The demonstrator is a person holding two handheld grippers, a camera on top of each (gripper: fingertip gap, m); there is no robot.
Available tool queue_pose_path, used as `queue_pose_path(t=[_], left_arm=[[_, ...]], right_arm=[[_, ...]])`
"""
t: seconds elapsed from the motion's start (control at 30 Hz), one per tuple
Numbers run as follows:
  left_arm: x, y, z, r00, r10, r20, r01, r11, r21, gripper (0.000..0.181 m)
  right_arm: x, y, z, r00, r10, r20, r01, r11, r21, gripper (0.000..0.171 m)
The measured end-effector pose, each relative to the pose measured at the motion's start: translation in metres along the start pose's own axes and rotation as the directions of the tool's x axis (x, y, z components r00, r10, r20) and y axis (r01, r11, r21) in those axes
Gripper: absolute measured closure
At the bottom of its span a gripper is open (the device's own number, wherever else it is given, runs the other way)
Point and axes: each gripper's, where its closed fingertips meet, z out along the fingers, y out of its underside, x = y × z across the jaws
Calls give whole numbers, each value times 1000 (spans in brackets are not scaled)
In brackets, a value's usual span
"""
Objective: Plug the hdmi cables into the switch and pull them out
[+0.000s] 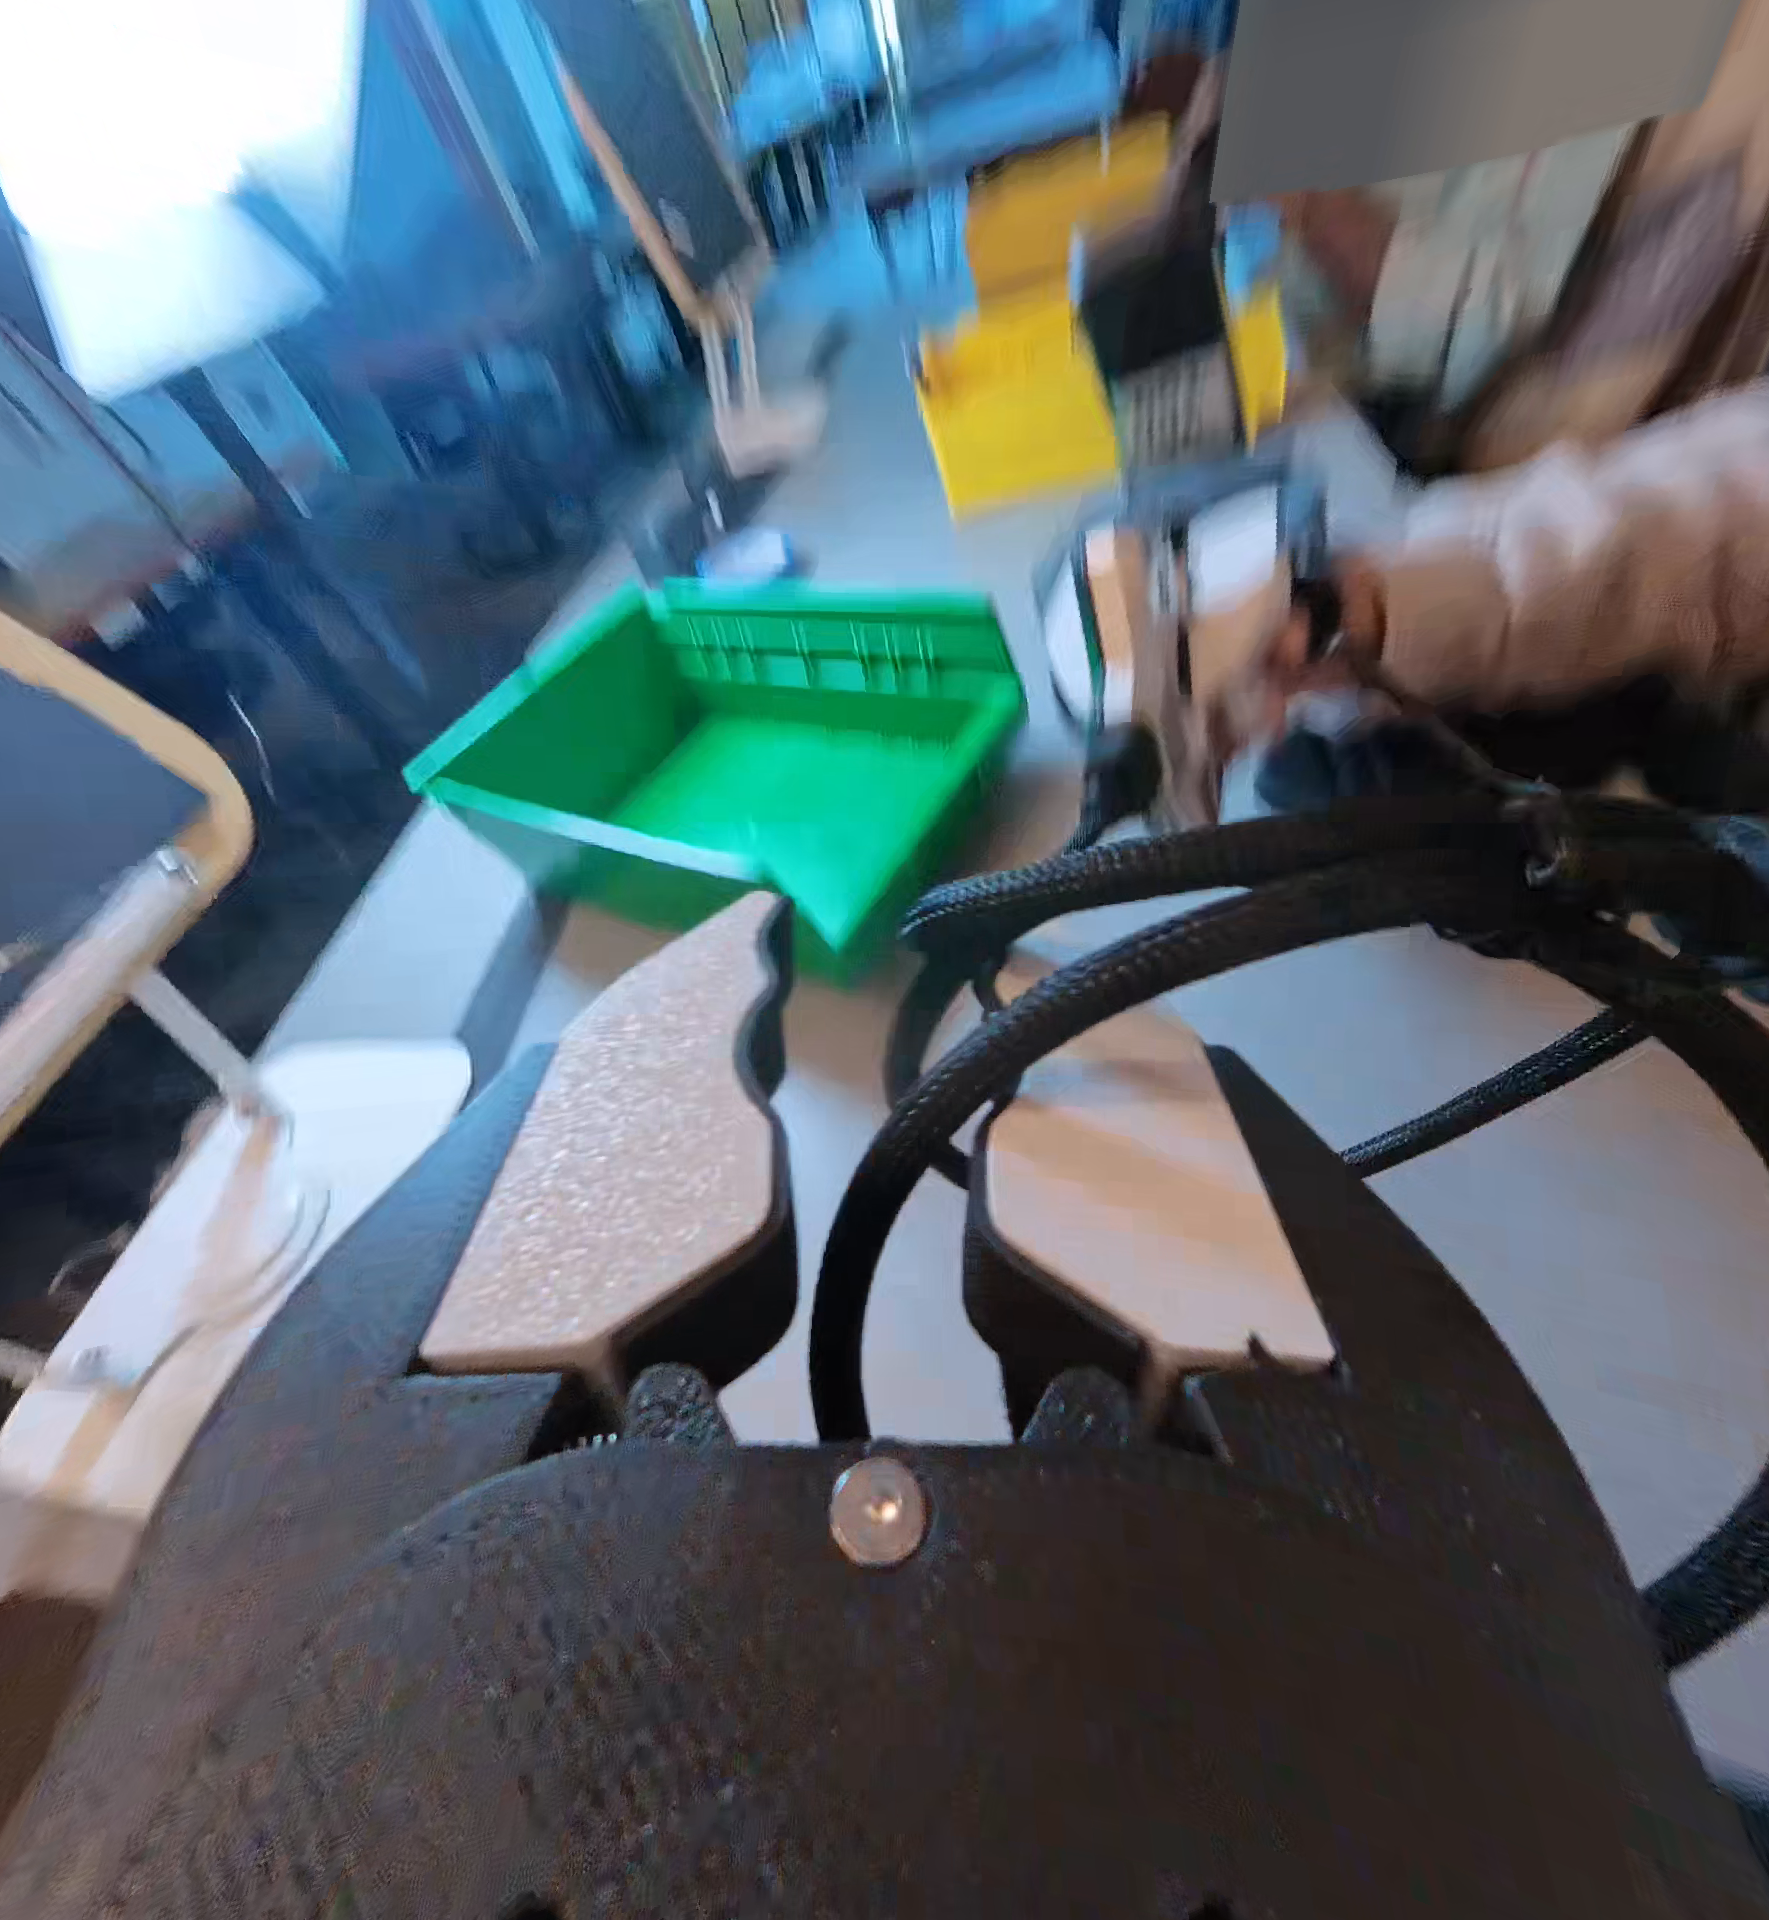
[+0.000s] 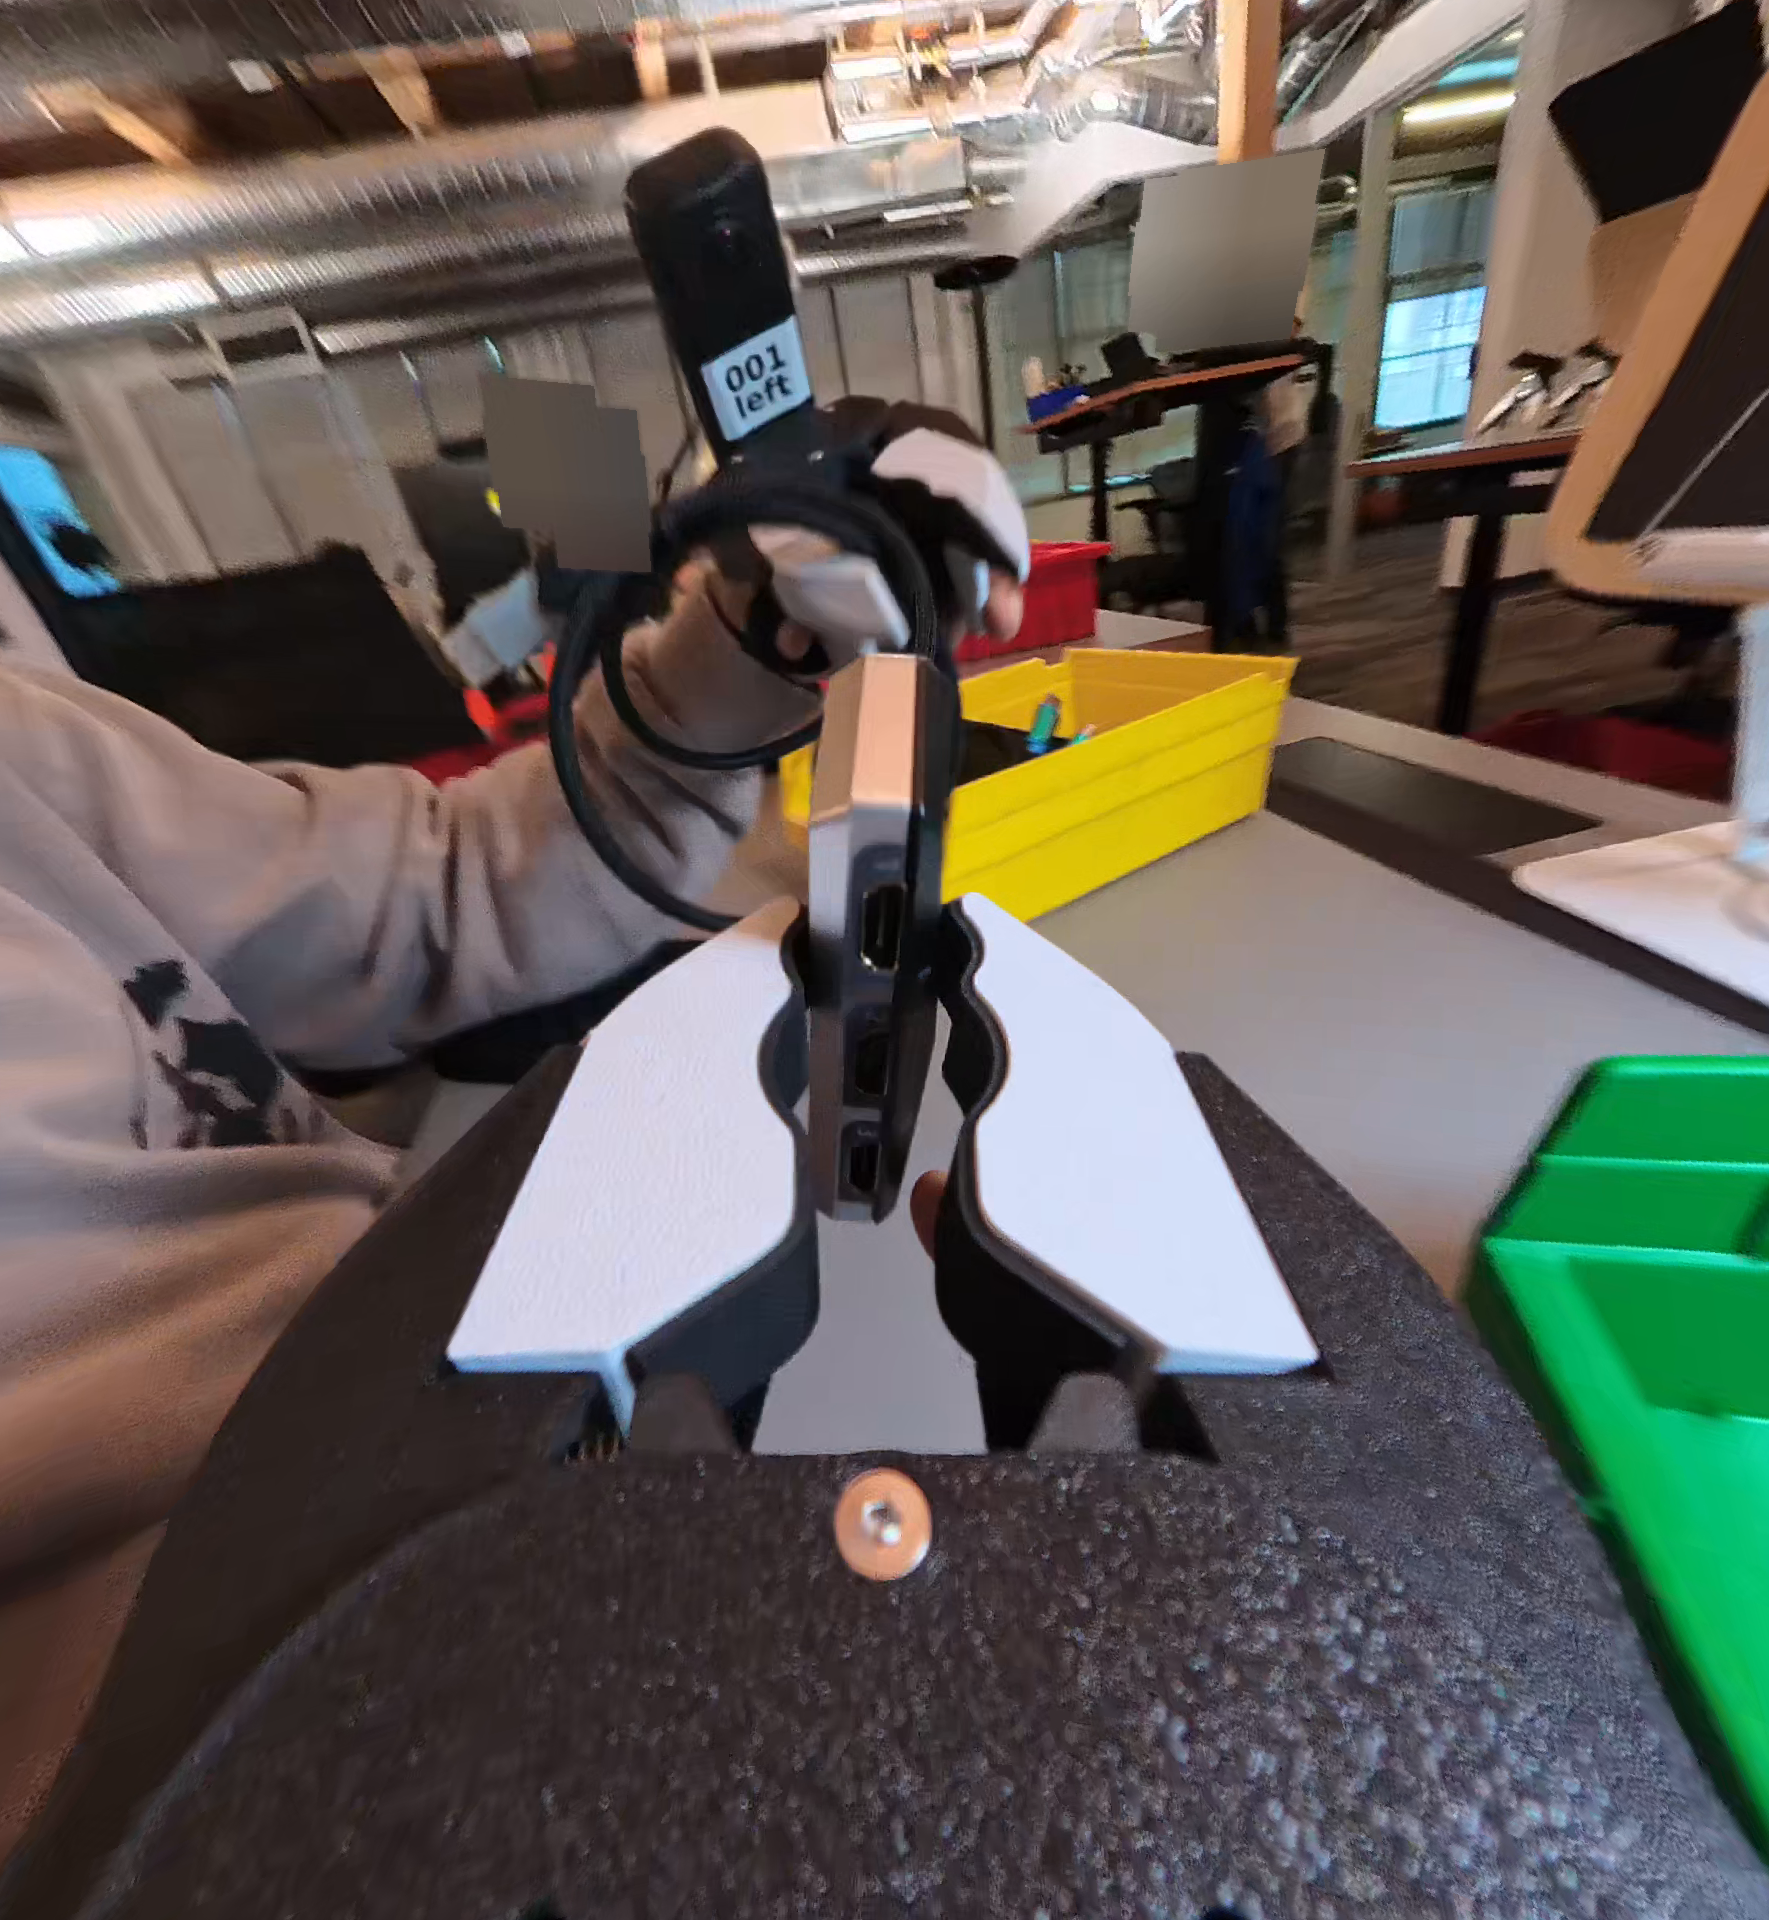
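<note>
My right gripper point(image 2: 875, 935) is shut on the switch point(image 2: 864, 790), a slim grey box held on edge above the table. Its row of HDMI ports faces the camera and none has a plug in it. My left gripper point(image 1: 875, 956) holds a coiled black braided hdmi cable point(image 1: 1223, 868). Strands run between its jaws and one loop lies over the right finger. In the right wrist view the left gripper point(image 2: 890, 551) is raised just beyond the switch, with the cable coil point(image 2: 560, 727) hanging from it. No plug end of the cable shows clearly.
A green bin point(image 1: 755, 769) sits on the grey table point(image 2: 1327, 987); it also shows at the right edge of the right wrist view point(image 2: 1690, 1351). A yellow bin point(image 2: 1119, 758) stands behind the switch. A monitor's white stand base point(image 2: 1690, 904) is at the right. The left gripper's tips are roughly 12 cm from the right gripper's.
</note>
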Motion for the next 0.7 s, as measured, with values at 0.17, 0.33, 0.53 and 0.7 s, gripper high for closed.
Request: queue_pose_path(t=[0.17, 0.33, 0.53, 0.7], left_arm=[[-11, 56, -22, 996, 71, 53, -49, 938, -342, 151], [-30, 50, -36, 986, 86, 143, -37, 947, -319, 148], [-30, 39, -73, 987, 92, 128, -44, 942, -334, 150], [-15, -27, -48, 988, 129, 85, -129, 992, -5, 154]], right_arm=[[10, -29, -28, 959, -236, -154, 223, 970, -101, 150], [13, -59, -26, 907, -389, -161, 346, 907, -241, 149], [9, -122, -23, 811, -572, -126, 501, 789, -357, 149], [6, -120, 2, 776, -629, -32, 563, 716, -412, 150]])
